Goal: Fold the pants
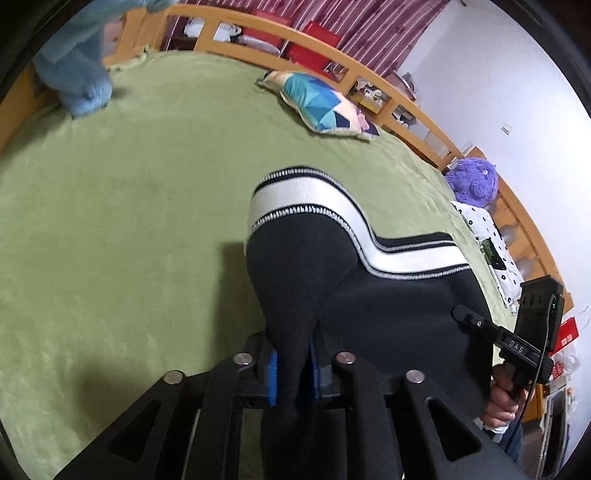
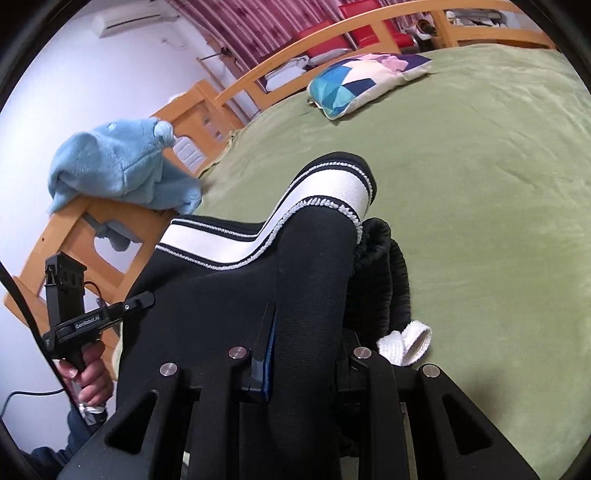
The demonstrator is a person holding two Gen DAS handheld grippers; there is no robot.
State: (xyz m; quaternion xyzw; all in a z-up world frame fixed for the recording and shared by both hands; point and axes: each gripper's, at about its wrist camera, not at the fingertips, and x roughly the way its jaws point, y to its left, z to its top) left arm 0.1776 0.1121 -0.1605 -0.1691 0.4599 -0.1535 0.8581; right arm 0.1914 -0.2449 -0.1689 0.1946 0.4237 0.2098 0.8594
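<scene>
On the green bed (image 1: pixel 129 221), a blue plush (image 1: pixel 79 70) sits at the far left corner against the wooden rail (image 1: pixel 221 20); in the right wrist view the same plush (image 2: pixel 122 166) drapes over the rail's corner. Further right along the far edge lies a patchwork pillow (image 1: pixel 325 105), seen too in the right wrist view (image 2: pixel 362 81), and at the right end of that edge a purple plush (image 1: pixel 474 179) rests beside a white spotted cloth (image 1: pixel 491 243). The black pants (image 1: pixel 369 295) with a white side stripe (image 1: pixel 306 195) are held up over the near edge of the bed, stretched between the two grippers, the stripe curving across the raised fabric. The left gripper (image 1: pixel 291 373) is clenched on a pinch of the pants, black cloth bunched between its blue pads (image 1: pixel 272 376) and trailing down past them. The right gripper (image 2: pixel 306 354) likewise grasps the pants (image 2: pixel 229 295), a fold of cloth filling the gap beside its blue pad (image 2: pixel 267 365); the ribbed waistband (image 2: pixel 384 273) hangs just to the right of it, with a white drawstring end (image 2: pixel 406 341) lying near the right finger. Each view also shows the other gripper at its outer side, gripped by the person's hand (image 1: pixel 502 402) (image 2: pixel 88 380).
</scene>
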